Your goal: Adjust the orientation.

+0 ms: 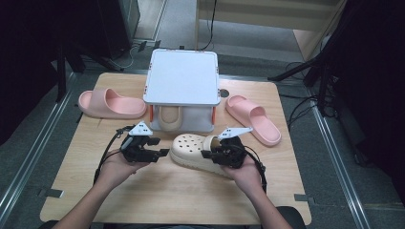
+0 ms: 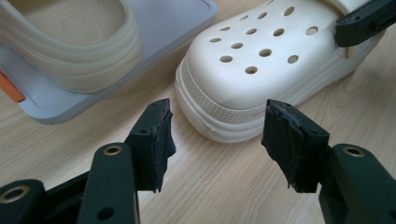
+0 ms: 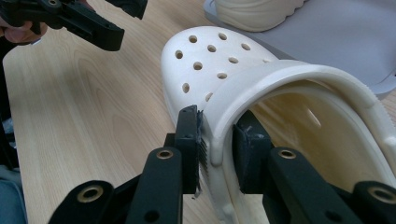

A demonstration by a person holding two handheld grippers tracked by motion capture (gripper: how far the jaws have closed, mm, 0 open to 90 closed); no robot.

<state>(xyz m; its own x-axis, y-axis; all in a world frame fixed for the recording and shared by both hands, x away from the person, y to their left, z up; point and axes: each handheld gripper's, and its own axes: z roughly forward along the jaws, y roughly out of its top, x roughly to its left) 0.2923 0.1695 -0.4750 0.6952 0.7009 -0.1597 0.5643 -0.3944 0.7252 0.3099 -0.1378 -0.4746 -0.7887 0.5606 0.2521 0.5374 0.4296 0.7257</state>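
A cream perforated clog point(image 1: 193, 148) lies on the wooden table in front of a small grey shoe rack point(image 1: 181, 76). My right gripper point(image 3: 218, 149) is shut on the clog's heel-side rim, one pad outside and one inside the opening; from above it point(image 1: 210, 151) sits at the clog's right end. My left gripper point(image 2: 217, 140) stands open just short of the clog's toe point(image 2: 261, 70), with nothing between its pads. In the high view it point(image 1: 160, 148) is just left of the toe. A second cream clog point(image 2: 70, 42) rests on the rack's lower shelf.
A pink slide point(image 1: 112, 104) lies left of the rack, and another pink slide point(image 1: 253, 119) lies to its right. The rack's flat white top point(image 1: 181, 62) overhangs the lower shelf point(image 2: 173, 23). Bare wooden table point(image 1: 162, 191) stretches toward the person.
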